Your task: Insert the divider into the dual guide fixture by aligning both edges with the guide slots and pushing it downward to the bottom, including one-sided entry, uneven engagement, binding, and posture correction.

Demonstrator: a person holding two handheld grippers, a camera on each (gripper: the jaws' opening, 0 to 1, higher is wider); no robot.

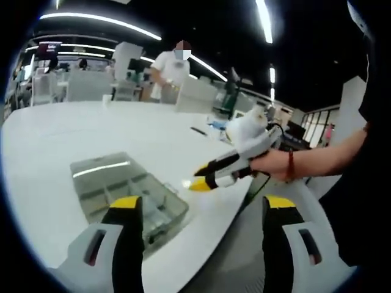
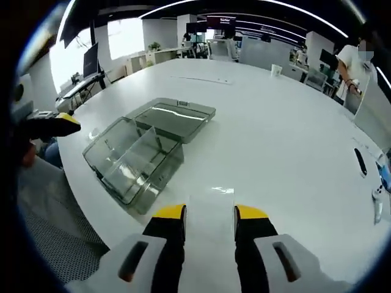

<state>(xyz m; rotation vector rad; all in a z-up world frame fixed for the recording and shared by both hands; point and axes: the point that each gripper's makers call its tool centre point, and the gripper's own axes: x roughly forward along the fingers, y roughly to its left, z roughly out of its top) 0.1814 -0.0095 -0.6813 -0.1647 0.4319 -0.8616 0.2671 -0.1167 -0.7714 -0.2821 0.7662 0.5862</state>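
A clear plastic fixture box (image 2: 131, 160) with inner walls sits on the white table (image 2: 256, 128), its hinged lid (image 2: 176, 117) lying open behind it. My right gripper (image 2: 210, 212) hovers over the table to the right of the box. Its jaws are shut on a thin clear divider (image 2: 211, 200), which shows only as a faint sheen. In the left gripper view the same box (image 1: 125, 190) lies ahead of my left gripper (image 1: 203, 202), which is wide open and holds nothing. A hand holds the right gripper (image 1: 200, 179) just right of the box.
The rounded table edge (image 2: 79, 201) runs close to the box, with a chair seat below. A black pen (image 2: 360, 161) and a white cup (image 2: 276, 69) lie farther out. A person in a white shirt (image 1: 172, 67) stands at the far side.
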